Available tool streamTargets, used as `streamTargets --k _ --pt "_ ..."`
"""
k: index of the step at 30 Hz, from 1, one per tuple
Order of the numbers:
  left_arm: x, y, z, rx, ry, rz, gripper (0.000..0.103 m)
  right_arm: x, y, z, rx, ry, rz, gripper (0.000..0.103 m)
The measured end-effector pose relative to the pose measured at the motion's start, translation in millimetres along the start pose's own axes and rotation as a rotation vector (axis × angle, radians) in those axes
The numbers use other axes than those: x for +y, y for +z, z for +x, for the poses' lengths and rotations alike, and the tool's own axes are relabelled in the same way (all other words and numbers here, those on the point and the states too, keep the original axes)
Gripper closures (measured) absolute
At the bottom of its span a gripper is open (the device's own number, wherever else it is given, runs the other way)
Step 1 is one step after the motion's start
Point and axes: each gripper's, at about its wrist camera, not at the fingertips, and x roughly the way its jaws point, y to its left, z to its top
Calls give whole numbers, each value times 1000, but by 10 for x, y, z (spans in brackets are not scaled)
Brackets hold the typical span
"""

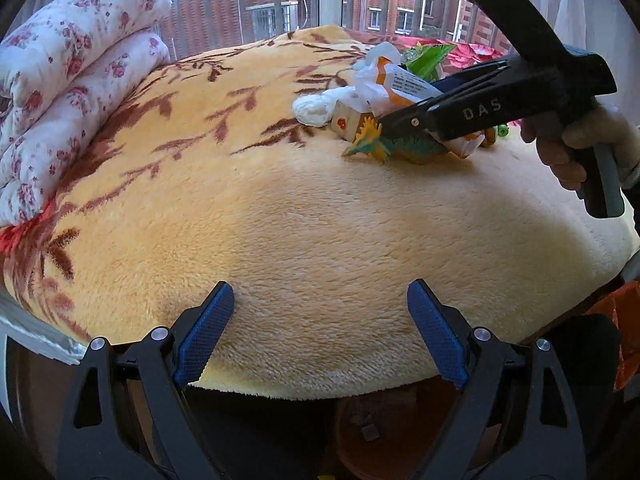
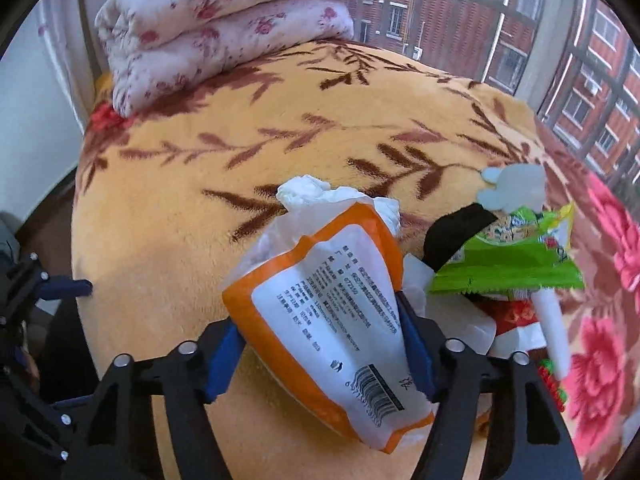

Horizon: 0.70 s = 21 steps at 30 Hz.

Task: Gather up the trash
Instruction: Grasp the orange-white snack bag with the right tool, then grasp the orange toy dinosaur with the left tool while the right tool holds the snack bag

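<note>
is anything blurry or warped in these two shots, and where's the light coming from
Left wrist view: sharp; the fisheye bulges the blanket into a dome, and daylight comes from the window behind. Right wrist view: the orange and white packet held in the right gripper reads clearly, but the green wrapper and white stick are smeared, and the window bars curve.

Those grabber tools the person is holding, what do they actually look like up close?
Each is a black plastic frame with silver rivets and two fingers faced in blue, cross-hatched pads. The right gripper, seen from the left wrist view, has a pistol-style body stamped "DAS" in pale letters, a grey handle and a small green light above. The hand holding it wears a white glove. No cables show.
</note>
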Motion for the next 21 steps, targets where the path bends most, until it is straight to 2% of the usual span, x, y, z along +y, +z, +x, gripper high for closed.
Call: streamTargets --k 3,5,10,15,21 --pt "3 0 8 2 -6 -5 17 -44 -17 -39 -14 24 36 50" --pt "-9 -9 11 2 -8 -5 17 -61 -34 -67 -21 31 49 61" --pt "-21 -26 4 -3 -8 2 17 -115 -107 -119 -40 36 89 70" --pt "-7 6 -19 -14 -38 -5 17 -184 -230 -385 -126 41 151 78" --pt "-120 253 41 -35 -91 47 17 -277 -576 -877 -232 0 284 78"
